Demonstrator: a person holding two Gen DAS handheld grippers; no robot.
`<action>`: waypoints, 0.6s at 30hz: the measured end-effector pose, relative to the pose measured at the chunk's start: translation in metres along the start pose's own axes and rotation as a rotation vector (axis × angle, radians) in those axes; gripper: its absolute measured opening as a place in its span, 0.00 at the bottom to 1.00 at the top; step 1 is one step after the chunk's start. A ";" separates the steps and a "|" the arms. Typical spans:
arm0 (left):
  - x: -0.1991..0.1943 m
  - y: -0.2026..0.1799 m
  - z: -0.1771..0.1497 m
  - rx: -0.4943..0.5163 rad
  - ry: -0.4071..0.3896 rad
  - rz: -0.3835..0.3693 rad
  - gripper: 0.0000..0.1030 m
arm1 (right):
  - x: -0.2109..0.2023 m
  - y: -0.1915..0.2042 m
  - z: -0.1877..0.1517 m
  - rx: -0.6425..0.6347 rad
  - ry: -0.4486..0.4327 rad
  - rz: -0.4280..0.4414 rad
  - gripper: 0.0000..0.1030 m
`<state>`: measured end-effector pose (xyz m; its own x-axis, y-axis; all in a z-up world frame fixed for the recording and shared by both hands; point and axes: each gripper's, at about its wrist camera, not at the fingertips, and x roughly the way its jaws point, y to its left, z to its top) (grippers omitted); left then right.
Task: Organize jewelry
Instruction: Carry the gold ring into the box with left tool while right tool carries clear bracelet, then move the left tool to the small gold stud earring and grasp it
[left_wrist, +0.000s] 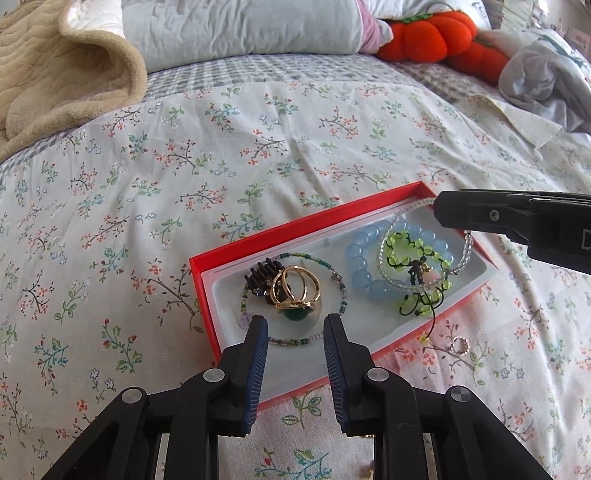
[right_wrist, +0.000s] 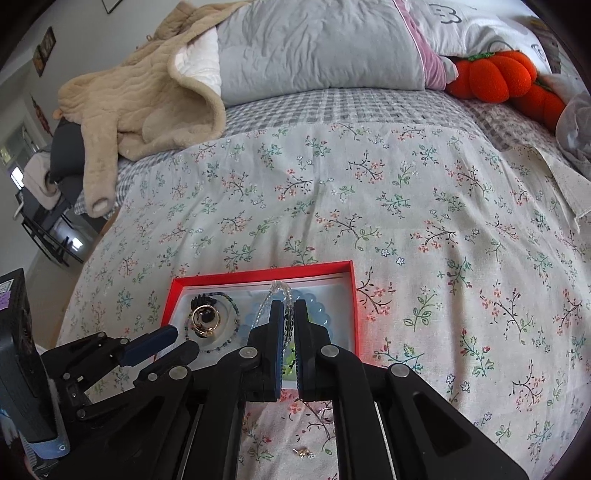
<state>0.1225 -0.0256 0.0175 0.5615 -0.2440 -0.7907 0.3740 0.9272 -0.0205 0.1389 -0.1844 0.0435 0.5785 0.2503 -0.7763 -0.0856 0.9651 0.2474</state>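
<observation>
A red box (left_wrist: 258, 236) with a white tray lies on the floral bedspread. In it lie gold rings with a green stone (left_wrist: 295, 293), a dark hair claw (left_wrist: 264, 275), a thin beaded necklace (left_wrist: 341, 288), a blue bead bracelet (left_wrist: 356, 258) and a green bead bracelet (left_wrist: 413, 254). My left gripper (left_wrist: 295, 325) is open and empty over the box's near edge. My right gripper (right_wrist: 289, 308) is shut on a clear bead bracelet (right_wrist: 279, 291), holding it over the blue bracelet; the clear bracelet also shows in the left wrist view (left_wrist: 461, 258).
A small ring (left_wrist: 460, 345) lies on the bedspread just right of the box. A tiny gold earring (right_wrist: 303, 453) lies near the front. A beige fleece (right_wrist: 147, 99), grey pillows (right_wrist: 314, 48) and orange pumpkin plushes (right_wrist: 498, 77) line the back.
</observation>
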 end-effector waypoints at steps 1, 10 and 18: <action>-0.002 0.000 0.000 0.001 0.000 -0.001 0.32 | -0.002 0.000 0.000 -0.001 0.001 -0.003 0.15; -0.022 -0.009 -0.005 0.018 -0.011 -0.009 0.47 | -0.026 -0.004 -0.008 -0.008 -0.018 0.011 0.45; -0.032 -0.017 -0.019 0.028 0.019 -0.007 0.58 | -0.049 -0.007 -0.021 -0.034 -0.018 -0.004 0.54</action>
<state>0.0847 -0.0279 0.0317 0.5449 -0.2448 -0.8019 0.3986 0.9171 -0.0091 0.0942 -0.2018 0.0681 0.5934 0.2454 -0.7666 -0.1107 0.9682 0.2243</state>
